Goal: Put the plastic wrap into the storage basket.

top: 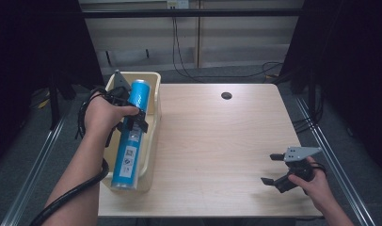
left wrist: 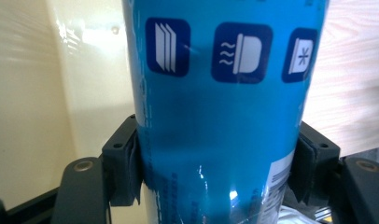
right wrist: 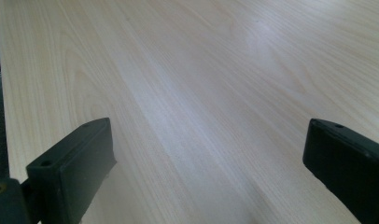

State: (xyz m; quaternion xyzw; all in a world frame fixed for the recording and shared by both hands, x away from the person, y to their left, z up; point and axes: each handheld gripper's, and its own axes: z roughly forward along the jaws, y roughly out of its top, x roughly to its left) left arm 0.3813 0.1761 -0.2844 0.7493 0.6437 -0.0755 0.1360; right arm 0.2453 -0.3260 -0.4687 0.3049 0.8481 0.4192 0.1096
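We clamp the blue canister (top: 131, 136) with our left gripper (top: 135, 112) inside the cream bin (top: 154, 136); right gripper (top: 275, 168), open-jawed, idles beside it. Release remains, apparently.

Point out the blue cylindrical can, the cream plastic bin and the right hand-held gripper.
Blue cylindrical can (top: 131, 141): high view, middle of its side.
Cream plastic bin (top: 155, 106): high view, its right wall.
Right hand-held gripper (top: 271, 168): high view, gap between its open jaws.
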